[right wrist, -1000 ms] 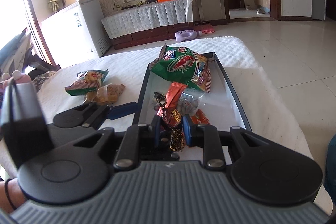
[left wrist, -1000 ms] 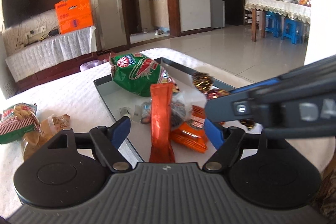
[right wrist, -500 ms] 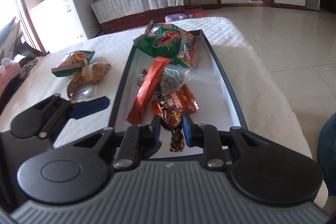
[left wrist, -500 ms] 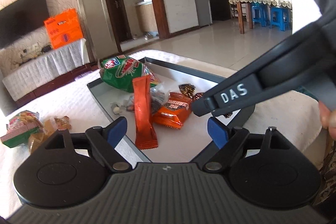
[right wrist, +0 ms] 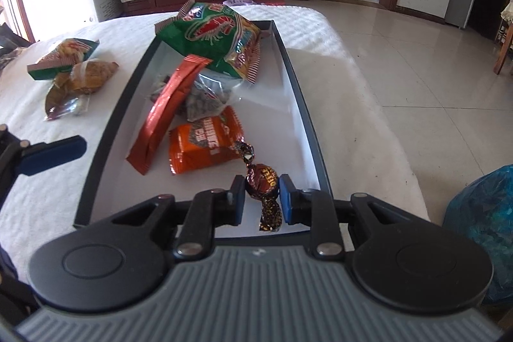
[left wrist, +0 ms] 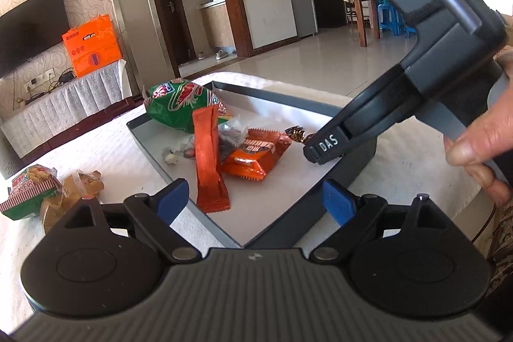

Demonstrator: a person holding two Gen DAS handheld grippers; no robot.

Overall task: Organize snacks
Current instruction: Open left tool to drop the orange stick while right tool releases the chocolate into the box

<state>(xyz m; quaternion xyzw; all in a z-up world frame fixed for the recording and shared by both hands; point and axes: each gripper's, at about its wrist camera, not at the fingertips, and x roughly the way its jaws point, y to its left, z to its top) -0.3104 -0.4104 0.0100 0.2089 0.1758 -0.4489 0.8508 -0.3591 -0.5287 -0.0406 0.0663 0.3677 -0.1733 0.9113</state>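
My right gripper [right wrist: 261, 191] is shut on a brown wrapped toffee [right wrist: 261, 181] just above the near end of the dark-rimmed tray [right wrist: 307, 124]. In the tray lie a green shrimp-chip bag [right wrist: 214, 34], a long orange-red stick pack [right wrist: 166, 111], a clear bag of dark pieces [right wrist: 205, 101] and an orange wafer pack [right wrist: 205, 143]. My left gripper [left wrist: 255, 201] hovers over the tray's near corner [left wrist: 240, 246]. Its jaws are opening with nothing between them. On the cloth left of the tray lie a green cracker pack [left wrist: 29, 191] and a wrapped bun [left wrist: 80, 185].
A person's hand [left wrist: 474, 149] holds the right gripper body [left wrist: 323, 146] over the tray's right side. A blue plastic bag [right wrist: 481, 213] sits at the right by the table edge. The white-clothed table [right wrist: 352, 117] drops off to tiled floor on the right.
The orange-red stick pack, upright between my left jaws before, now lies in the tray; that gripper drew back and widened. My right gripper sank toward the tray with the toffee.
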